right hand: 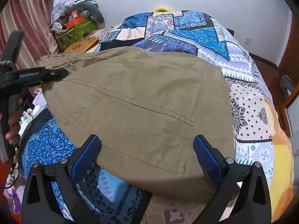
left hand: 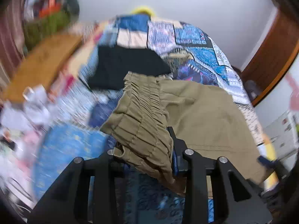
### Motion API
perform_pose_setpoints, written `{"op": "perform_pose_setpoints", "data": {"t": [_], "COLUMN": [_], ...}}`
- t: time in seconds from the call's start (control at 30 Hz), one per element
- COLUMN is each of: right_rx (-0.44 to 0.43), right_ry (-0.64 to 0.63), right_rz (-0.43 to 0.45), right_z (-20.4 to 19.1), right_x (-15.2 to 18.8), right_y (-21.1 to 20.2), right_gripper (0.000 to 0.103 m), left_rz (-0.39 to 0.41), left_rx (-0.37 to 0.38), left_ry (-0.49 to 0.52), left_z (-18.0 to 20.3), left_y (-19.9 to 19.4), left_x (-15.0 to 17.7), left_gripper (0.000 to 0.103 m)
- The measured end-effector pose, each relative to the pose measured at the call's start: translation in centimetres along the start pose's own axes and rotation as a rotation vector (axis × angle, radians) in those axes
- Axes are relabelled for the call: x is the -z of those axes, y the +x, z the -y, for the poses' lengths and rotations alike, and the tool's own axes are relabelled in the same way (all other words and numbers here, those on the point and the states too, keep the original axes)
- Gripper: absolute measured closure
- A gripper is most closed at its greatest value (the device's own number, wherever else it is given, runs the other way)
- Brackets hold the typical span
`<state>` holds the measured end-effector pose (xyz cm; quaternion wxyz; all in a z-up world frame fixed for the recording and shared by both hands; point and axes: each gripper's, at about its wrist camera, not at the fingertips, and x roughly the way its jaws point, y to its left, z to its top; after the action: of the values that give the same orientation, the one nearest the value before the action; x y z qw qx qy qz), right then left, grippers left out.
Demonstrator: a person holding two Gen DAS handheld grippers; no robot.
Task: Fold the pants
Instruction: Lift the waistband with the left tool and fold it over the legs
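**Ana:** Left wrist view first. What does the left gripper [left hand: 169,160] have?

**Ben:** Its jaws are pinched on the gathered elastic waistband [left hand: 142,115] of the khaki pants [left hand: 205,115]. The band bunches up between the fingers and drapes over them, and the rest of the cloth spreads ahead and to the right over the patchwork bedspread [left hand: 196,37]. Beyond the waistband lies a black garment [left hand: 127,65].

**Ana:** And the right one?

**Ben:** The right gripper [right hand: 147,149] stands wide open, its blue pads [right hand: 86,151] well apart, holding nothing. The pants [right hand: 140,97] lie flat just ahead, their near edge between the fingers; whether the pads touch the cloth I cannot tell.

**Ana:** Anything to its left?

**Ben:** The other gripper [right hand: 56,73], gripping the waistband corner, with the person's hand [right hand: 13,127] below it.
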<state>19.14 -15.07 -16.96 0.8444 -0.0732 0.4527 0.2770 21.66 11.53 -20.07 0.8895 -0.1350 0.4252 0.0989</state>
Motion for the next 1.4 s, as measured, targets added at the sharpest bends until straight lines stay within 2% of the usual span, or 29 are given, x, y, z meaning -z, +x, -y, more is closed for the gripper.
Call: {"op": "perform_pose_setpoints", "data": {"t": [0.07,0.17,0.27,0.43,0.6,0.77,0.97,1.07,1.1,1.13,1.17,1.2,1.23,1.27,1.33,1.4], "right_rx": [0.000,0.001,0.042,0.048,-0.004,0.027,0.009,0.001,0.003,0.007,0.010,0.011,0.010,0.005,-0.001,0.001], "right_ry": [0.038,0.085,0.113,0.167,0.230,0.190,0.212,0.227,0.226,0.223,0.221,0.219,0.219,0.220,0.224,0.227], "right_rz": [0.021,0.053,0.075,0.035,0.032,0.053,0.053,0.052,0.054,0.057,0.061,0.064,0.064,0.062,0.058,0.056], "right_z": [0.5,1.3,2.2,3.3,4.2,3.5,4.0,4.2,4.1,4.1,4.0,4.0,4.0,4.0,4.0,4.0], "right_x": [0.3,0.8,1.4,2.9,3.4,3.4,3.7,3.7,3.7,3.7,3.7,3.7,3.6,3.6,3.6,3.7], "right_y": [-0.9,-2.1,-3.3,-2.5,-2.3,-2.9,-3.0,-2.9,-2.9,-3.0,-3.1,-3.2,-3.2,-3.2,-3.1,-3.0], "right_gripper": [0.005,0.005,0.004,0.004,0.003,0.004,0.004,0.004,0.004,0.004,0.004,0.004,0.004,0.004,0.004,0.004], "left_rz": [0.075,0.148,0.208,0.254,0.270,0.188,0.094,0.065,0.061,0.056,0.051,0.048,0.046,0.045,0.047,0.053], "left_rx": [-0.094,-0.175,-0.188,-0.080,0.038,0.174,0.286,0.307,0.308,0.320,0.368,0.405,0.440,0.464,0.454,0.382], "left_ry": [0.090,0.191,0.255,0.276,0.310,0.324,0.326,0.333,0.343,0.350,0.350,0.349,0.350,0.356,0.366,0.373], "left_z": [0.5,1.2,1.8,4.2,8.1,11.5,13.8,14.1,14.2,14.4,14.4,14.4,14.4,14.4,14.4,14.3], "left_y": [-2.3,-4.4,-7.1,-9.6,-10.1,-9.0,-7.4,-7.2,-7.3,-7.3,-7.6,-7.9,-8.3,-8.5,-8.6,-8.1], "left_x": [0.3,0.0,-0.4,-1.4,-1.9,-2.0,-1.7,-1.3,-1.2,-1.0,-0.8,-0.8,-0.7,-0.6,-0.7,-1.1], "left_gripper": [0.069,0.071,0.072,0.073,0.074,0.076,0.076,0.075,0.072,0.059,0.042,0.034,0.019,0.011,0.010,0.010]}}
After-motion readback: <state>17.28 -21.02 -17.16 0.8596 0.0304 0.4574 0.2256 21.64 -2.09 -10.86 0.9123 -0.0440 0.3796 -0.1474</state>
